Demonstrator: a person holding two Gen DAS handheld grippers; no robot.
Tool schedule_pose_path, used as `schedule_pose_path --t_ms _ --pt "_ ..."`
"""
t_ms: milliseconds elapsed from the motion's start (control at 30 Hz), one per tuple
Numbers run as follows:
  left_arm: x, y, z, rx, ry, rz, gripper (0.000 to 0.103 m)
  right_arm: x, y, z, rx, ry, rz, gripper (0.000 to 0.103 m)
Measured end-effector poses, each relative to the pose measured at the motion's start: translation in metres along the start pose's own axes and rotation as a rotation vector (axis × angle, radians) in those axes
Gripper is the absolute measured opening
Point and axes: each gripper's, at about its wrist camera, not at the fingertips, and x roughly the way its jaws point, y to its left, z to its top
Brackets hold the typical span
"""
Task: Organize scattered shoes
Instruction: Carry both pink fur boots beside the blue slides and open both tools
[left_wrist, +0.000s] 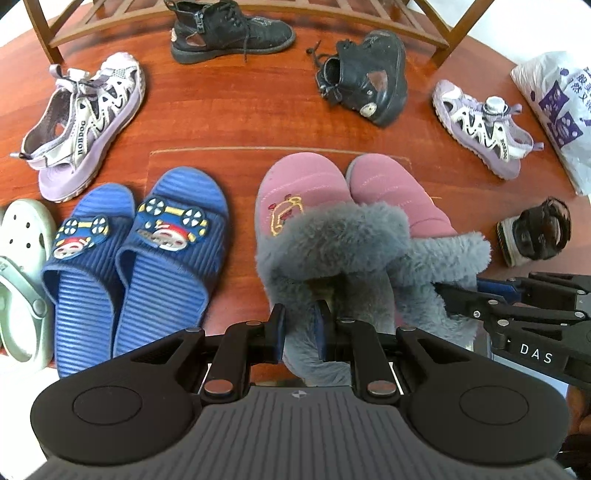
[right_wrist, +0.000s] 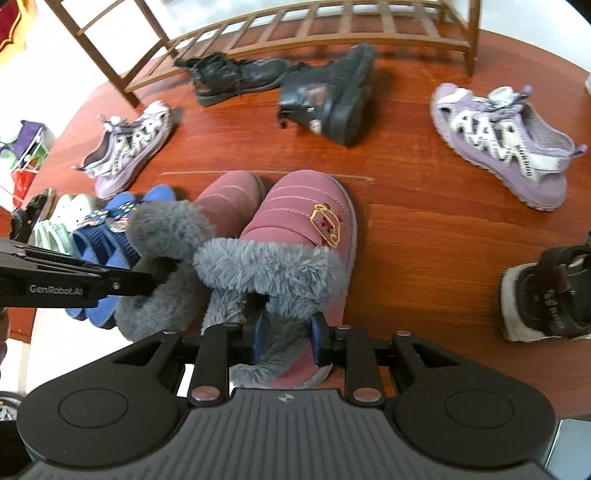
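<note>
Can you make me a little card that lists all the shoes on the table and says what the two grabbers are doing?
Surface: reddish wooden table
Left gripper: jaws shut on the left pink slipper's grey fur cuff
Right gripper: jaws around the right pink slipper's heel
Paired: blue slippers, side by side
Scattered: left purple sandal, right purple sandal, upright black boot, tipped black boot
Shoe rack: wooden, behind the boots
</note>
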Motion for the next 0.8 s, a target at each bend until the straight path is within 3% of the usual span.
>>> schedule_pose_path --t_ms 333,600,800 --pt "-0.009 0.013 -0.01 0.005 -0.013 0.002 0.02 0.004 0.02 -0.008 -0.012 0.014 0.025 0.033" --pt "-0.023 0.012 -0.011 0.029 -0.058 0.02 0.043 -0.006 0.015 -0.011 0.0 -0.018 0.033 0.036" --pt "-0.051 0.009 -0.013 0.052 -0.135 0.017 0.059 -0.031 0.014 -0.011 -0.001 -0.073 0.04 0.05"
